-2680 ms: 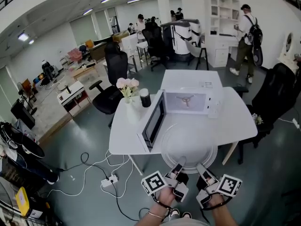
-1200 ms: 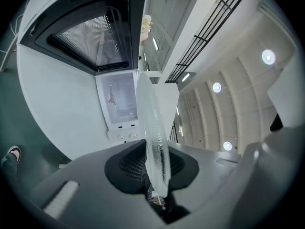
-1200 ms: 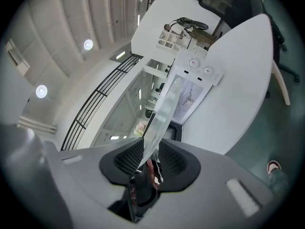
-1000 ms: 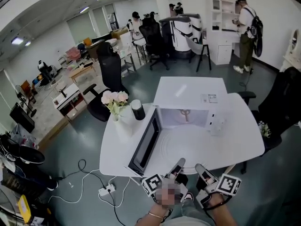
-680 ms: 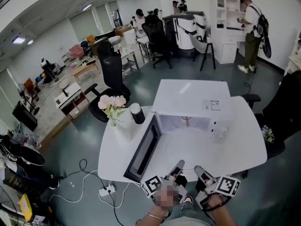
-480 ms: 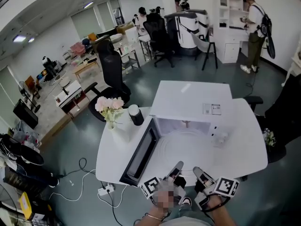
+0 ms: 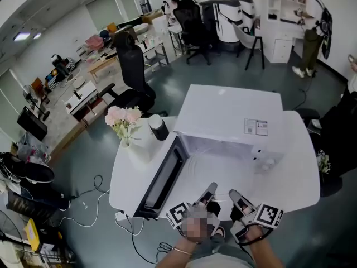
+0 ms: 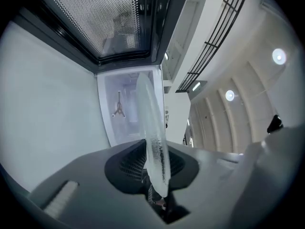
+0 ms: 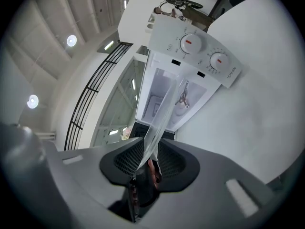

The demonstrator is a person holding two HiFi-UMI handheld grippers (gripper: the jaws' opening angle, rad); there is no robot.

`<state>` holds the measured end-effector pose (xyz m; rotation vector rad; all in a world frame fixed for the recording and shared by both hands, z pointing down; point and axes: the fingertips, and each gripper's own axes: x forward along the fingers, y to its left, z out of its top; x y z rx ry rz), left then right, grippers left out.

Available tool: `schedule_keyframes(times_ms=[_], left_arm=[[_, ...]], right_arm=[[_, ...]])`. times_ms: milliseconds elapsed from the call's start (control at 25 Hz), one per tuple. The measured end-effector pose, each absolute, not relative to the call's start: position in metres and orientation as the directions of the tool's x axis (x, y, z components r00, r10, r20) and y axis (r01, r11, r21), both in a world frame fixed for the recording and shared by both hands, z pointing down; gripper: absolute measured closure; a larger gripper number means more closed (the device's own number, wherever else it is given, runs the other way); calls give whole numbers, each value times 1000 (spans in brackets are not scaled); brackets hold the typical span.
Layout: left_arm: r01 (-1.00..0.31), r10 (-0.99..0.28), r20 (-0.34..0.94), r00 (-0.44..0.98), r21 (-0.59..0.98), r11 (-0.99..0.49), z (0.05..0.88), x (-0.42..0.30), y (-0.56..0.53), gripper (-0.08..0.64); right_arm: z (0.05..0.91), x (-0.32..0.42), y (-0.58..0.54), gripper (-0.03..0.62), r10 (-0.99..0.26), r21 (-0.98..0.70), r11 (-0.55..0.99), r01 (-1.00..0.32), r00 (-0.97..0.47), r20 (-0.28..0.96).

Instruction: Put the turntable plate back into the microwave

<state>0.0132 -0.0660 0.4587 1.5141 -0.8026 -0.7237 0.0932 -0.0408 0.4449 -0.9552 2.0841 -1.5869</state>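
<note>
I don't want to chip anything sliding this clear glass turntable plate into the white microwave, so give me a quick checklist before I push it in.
1. Left gripper clamped on the clear glass turntable plate: ok.
2. Right gripper clamped on the plate: ok.
3. White microwave has its black-windowed door swung wide: ok.
4. Three-armed hub on the cavity floor bare: ok.
5. Plate seated on the hub: not ok, held short of it.
6. Plate clears the cavity sides: cannot tell.

Flowers (image 7: 122,118), cylinder (image 7: 159,128) L of microwave (image 7: 223,113) (all on table (image 7: 301,166)).
</note>
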Motion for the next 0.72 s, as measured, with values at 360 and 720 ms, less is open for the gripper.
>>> schedule_keyframes(times_ms=[360, 720], left_arm=[[-50, -827, -11, 562, 998, -48, 470, 3, -84, 519], [-23, -832, -6, 555, 999, -22, 487, -3, -92, 520]], right_arm=[[475, 94, -53, 502, -701, -939, -27, -342, -663, 262], [486, 87, -65, 535, -730, -982, -60, -181, -663, 167]])
